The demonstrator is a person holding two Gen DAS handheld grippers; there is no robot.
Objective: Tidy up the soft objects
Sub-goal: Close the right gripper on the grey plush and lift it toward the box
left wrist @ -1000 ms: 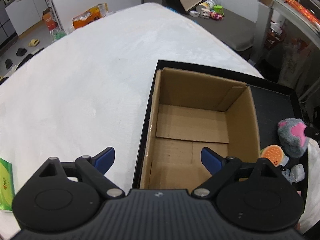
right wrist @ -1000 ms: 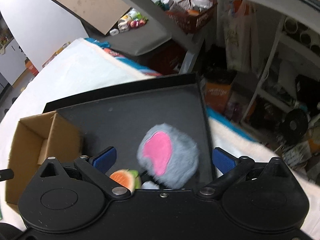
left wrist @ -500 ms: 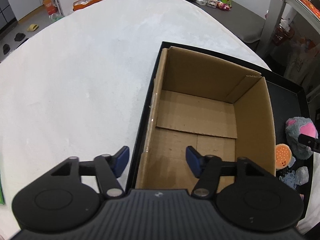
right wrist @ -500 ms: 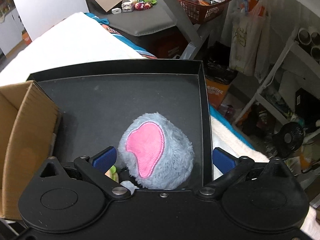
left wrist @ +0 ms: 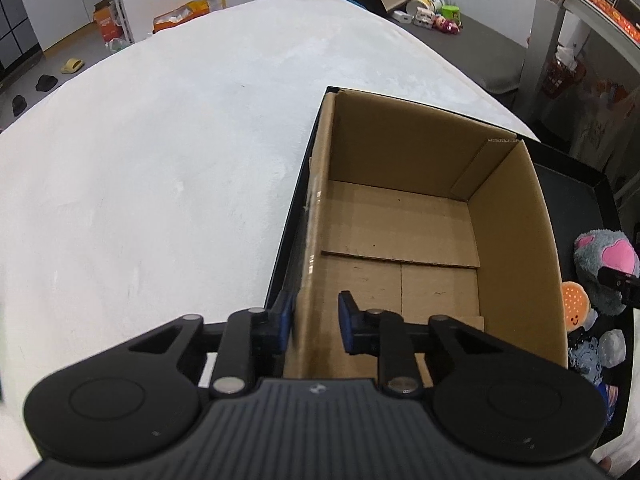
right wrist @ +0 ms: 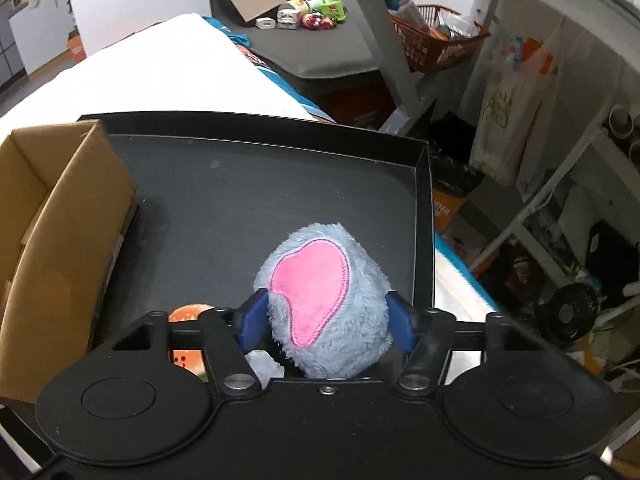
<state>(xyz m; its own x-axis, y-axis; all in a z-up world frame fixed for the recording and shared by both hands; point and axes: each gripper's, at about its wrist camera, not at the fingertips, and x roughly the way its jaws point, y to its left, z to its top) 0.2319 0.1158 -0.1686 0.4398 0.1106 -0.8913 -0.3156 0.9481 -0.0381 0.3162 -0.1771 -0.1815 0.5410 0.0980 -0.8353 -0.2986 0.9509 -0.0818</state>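
Black tray (right wrist: 256,184): right tool (right wrist: 326,318) around grey plush (right wrist: 324,300).

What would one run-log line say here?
left gripper: straddling cardboard box wall | right gripper: shut on grey plush | box: empty

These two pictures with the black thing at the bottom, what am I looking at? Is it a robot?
No robot: a person holds a two-finger claw in each hand, and a wide-angle camera on each looks forward along its fingers. One picture comes from the left claw, the other from the right claw. A black tray sits on a white padded surface. In it stand an open cardboard box, nothing visible inside, and some soft toys, among them an orange plush. The left claw straddles the box's near left wall. The right claw has closed around the grey and pink plush, probably to put it in the box.
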